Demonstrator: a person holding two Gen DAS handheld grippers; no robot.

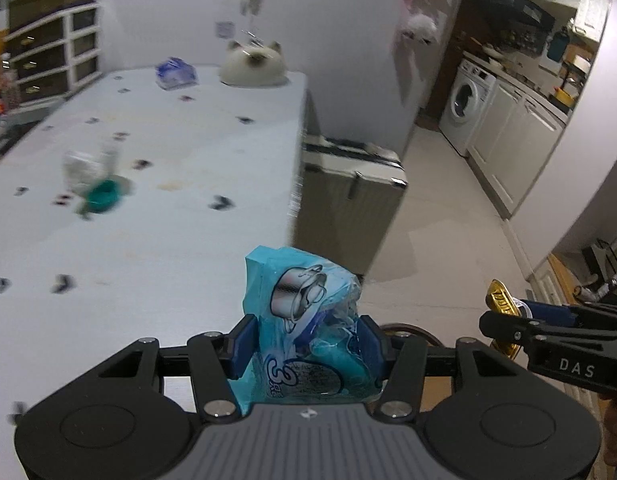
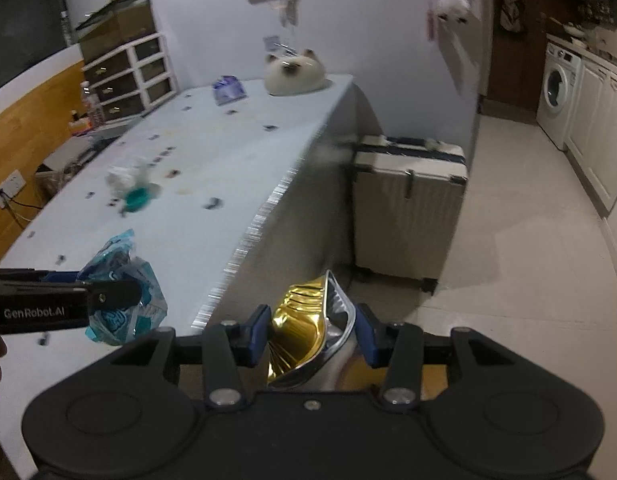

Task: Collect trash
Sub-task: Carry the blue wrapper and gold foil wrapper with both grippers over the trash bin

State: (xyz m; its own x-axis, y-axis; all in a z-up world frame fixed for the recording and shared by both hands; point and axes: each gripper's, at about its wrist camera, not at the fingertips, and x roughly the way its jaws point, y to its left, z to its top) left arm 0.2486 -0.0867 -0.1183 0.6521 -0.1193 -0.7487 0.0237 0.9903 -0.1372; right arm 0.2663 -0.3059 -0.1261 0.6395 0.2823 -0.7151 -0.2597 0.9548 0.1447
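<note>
My left gripper (image 1: 306, 346) is shut on a crumpled blue plastic wrapper (image 1: 304, 312) printed with a pot, held over the table's near right corner. It also shows in the right wrist view (image 2: 124, 280) at the left. My right gripper (image 2: 312, 330) is shut on a gold foil cup (image 2: 304, 332) with a silver rim, held beyond the table edge above the floor; it appears in the left wrist view (image 1: 502, 308) at the right. A clear plastic bottle with a teal cap (image 1: 96, 184) lies on the white table (image 1: 168, 240), blurred.
A blue tissue pack (image 1: 175, 73) and a white cat-shaped plush (image 1: 253, 65) sit at the table's far end. A pale suitcase (image 2: 408, 208) stands on the floor beside the table. A drawer unit (image 2: 128, 76) stands at far left; a washing machine (image 2: 558, 92) at far right.
</note>
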